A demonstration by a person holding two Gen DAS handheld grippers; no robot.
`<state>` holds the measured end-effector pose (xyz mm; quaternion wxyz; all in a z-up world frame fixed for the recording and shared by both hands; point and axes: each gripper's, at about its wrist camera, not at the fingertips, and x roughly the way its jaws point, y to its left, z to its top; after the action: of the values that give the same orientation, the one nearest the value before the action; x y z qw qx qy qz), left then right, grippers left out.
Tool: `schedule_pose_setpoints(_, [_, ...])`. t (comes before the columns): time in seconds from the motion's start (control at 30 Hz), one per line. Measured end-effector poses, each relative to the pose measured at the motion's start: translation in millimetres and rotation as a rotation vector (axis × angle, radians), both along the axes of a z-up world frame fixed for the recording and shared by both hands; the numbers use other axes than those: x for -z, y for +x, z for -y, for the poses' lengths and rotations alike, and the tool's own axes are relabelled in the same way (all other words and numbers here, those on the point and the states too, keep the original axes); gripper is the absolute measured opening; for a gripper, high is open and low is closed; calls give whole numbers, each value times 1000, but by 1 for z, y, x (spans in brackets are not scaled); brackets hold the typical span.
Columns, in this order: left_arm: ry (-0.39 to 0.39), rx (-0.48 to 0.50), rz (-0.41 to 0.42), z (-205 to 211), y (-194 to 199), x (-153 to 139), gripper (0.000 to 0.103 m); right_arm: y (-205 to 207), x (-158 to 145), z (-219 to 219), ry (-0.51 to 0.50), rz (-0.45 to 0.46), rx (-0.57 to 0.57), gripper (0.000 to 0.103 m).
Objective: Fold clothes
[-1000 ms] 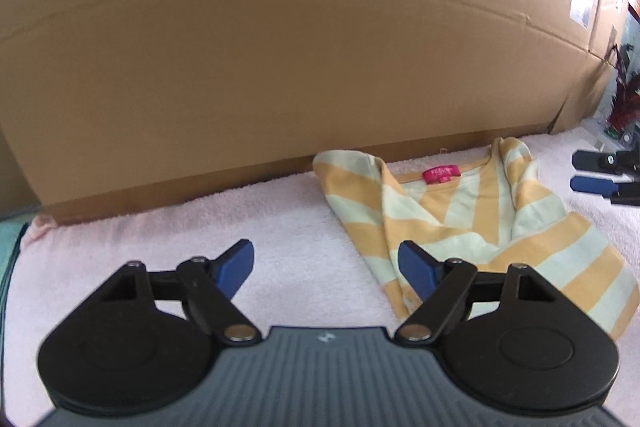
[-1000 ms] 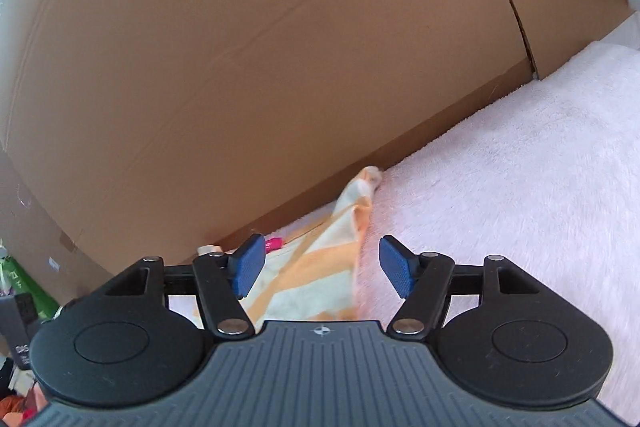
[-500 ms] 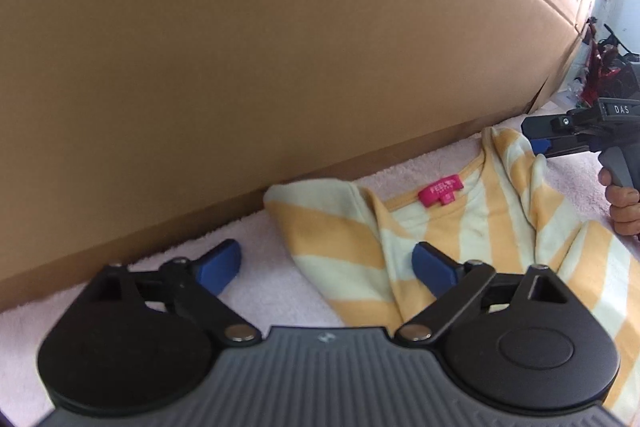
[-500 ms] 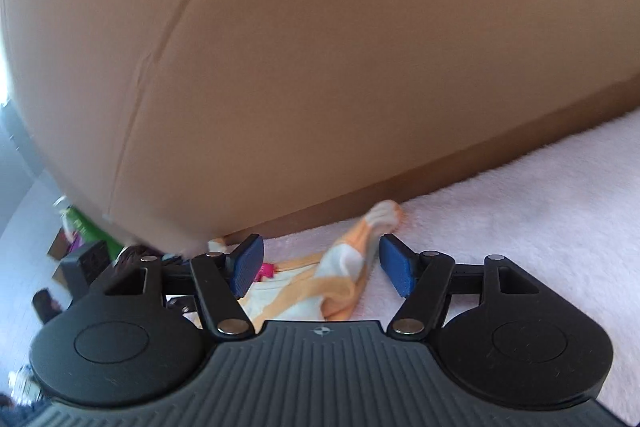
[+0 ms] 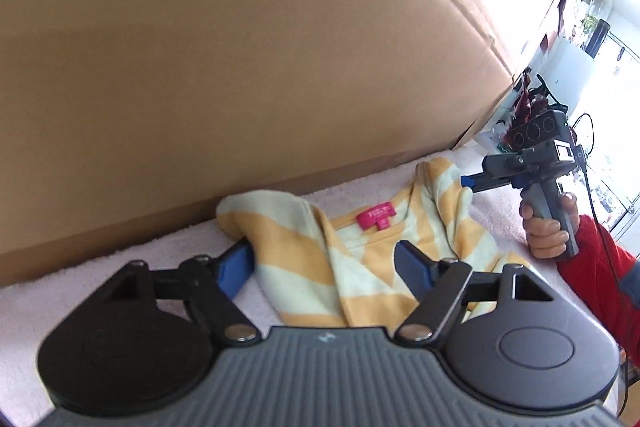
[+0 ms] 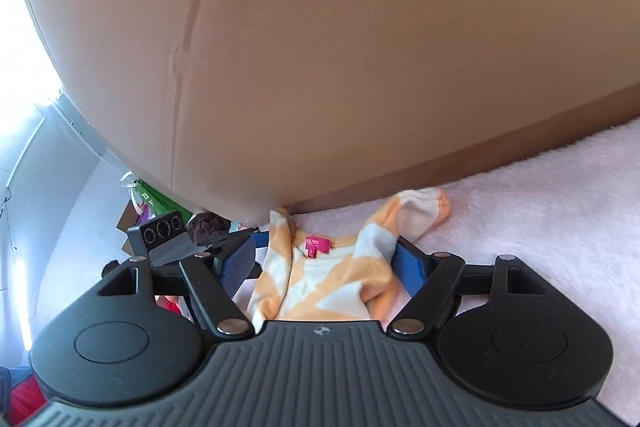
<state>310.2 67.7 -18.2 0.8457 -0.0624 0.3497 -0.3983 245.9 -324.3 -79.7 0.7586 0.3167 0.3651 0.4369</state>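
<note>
An orange-and-cream striped shirt with a pink neck label lies on a pink towel. My left gripper straddles one shoulder and sleeve; its jaws are closing, and the pads sit beside the cloth without squeezing it. At the far shoulder, my right gripper is held by a hand in a red sleeve. In the right wrist view the shirt bunches between the pads of my right gripper, whose jaws are opening. The left gripper's blue fingertip shows at the other shoulder.
A tall cardboard box wall stands right behind the shirt along the towel's far edge, and it fills the right wrist view too. Room clutter lies past the box's ends. Bare towel stretches beside the shirt.
Both grippers moved in close and dipped toward the shirt's shoulders, so cloth now lies between each pair of pads. The left jaws widened, then narrowed. The right jaws widened slightly.
</note>
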Motion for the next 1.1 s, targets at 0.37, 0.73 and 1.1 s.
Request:
schedule_pose_setpoints(0.37, [-54, -34, -53, -14, 10, -1, 57, -8, -9, 12, -126, 55, 86, 53])
schedule_pose_setpoints(0.73, [-41, -29, -65, -13, 11, -6, 16, 3, -5, 12, -208, 1, 178, 7])
schedule_pose_setpoints(1.1, [31, -23, 72, -1, -9, -16, 10, 3, -15, 16, -143, 69, 170, 8])
